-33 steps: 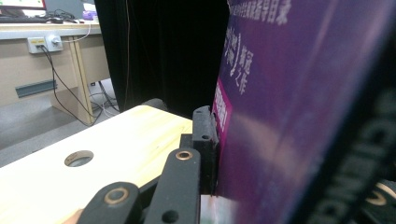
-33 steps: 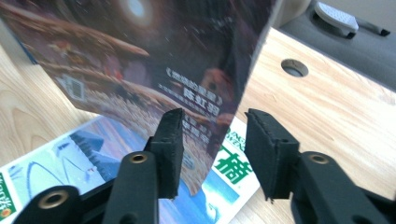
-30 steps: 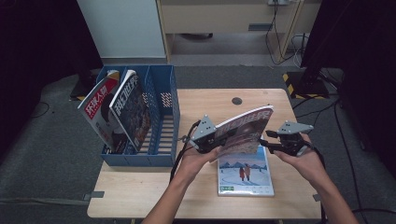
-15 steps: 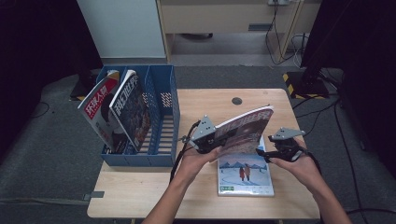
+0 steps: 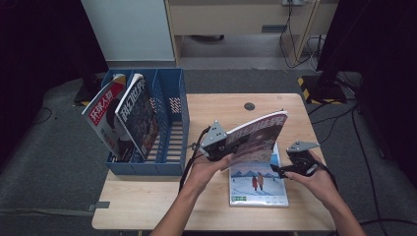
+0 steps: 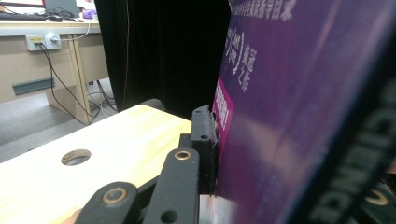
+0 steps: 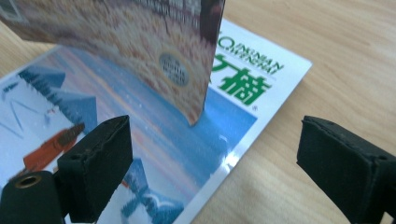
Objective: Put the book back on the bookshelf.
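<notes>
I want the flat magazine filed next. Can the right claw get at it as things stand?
Probably yes. The right claw is open just above the flat magazine, at its edge on the table. The lifted magazine, clamped in the left claw, hangs over its far part.

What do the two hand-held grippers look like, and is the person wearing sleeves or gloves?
Each gripper, left gripper and right gripper, is black with a grey three-cornered plate on top. A black cable trails from the left one. The pads are blocky, matte black. Forearms are bare, with no sleeves or gloves visible.
</notes>
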`<action>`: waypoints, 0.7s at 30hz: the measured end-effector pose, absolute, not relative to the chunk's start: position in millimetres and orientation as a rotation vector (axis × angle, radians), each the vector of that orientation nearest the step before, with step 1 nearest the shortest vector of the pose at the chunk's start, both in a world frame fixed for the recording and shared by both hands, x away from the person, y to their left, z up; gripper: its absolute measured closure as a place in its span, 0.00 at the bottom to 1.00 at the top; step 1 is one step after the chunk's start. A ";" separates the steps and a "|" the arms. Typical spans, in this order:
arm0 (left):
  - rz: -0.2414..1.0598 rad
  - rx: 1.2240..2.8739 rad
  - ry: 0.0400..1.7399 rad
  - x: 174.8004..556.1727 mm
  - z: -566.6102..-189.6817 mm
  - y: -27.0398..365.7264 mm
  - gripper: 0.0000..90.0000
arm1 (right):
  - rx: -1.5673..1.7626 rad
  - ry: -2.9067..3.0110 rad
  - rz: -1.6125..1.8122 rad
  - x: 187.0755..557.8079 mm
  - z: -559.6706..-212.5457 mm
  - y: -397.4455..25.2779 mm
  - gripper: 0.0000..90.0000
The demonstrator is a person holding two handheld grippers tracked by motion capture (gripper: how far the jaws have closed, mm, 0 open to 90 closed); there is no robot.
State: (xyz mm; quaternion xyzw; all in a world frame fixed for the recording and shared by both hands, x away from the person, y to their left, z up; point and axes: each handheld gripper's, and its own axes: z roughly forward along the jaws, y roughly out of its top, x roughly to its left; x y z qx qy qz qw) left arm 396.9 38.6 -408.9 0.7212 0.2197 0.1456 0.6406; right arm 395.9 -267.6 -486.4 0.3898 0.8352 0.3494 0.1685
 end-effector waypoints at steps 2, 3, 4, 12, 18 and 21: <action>0.332 1.645 0.499 397.1 -408.8 38.5 0.90 | 1.124 2.368 1.002 392.9 -489.4 -270.5 0.12; 0.331 1.644 0.498 397.2 -408.9 38.6 0.90 | 1.137 2.357 1.010 391.3 -491.4 -272.0 0.12; 0.331 1.644 0.499 397.3 -409.0 38.6 0.90 | 1.145 2.351 1.018 389.9 -494.2 -274.3 0.12; 0.333 1.642 0.501 397.8 -409.0 39.0 0.90 | 1.238 2.349 1.002 385.3 -513.8 -287.3 0.10; 0.334 1.648 0.497 398.4 -408.2 39.4 0.90 | 1.271 2.337 0.971 383.8 -515.4 -295.1 0.10; 0.340 1.645 0.498 398.9 -408.1 39.5 0.91 | 1.295 2.325 0.961 382.5 -516.1 -299.3 0.10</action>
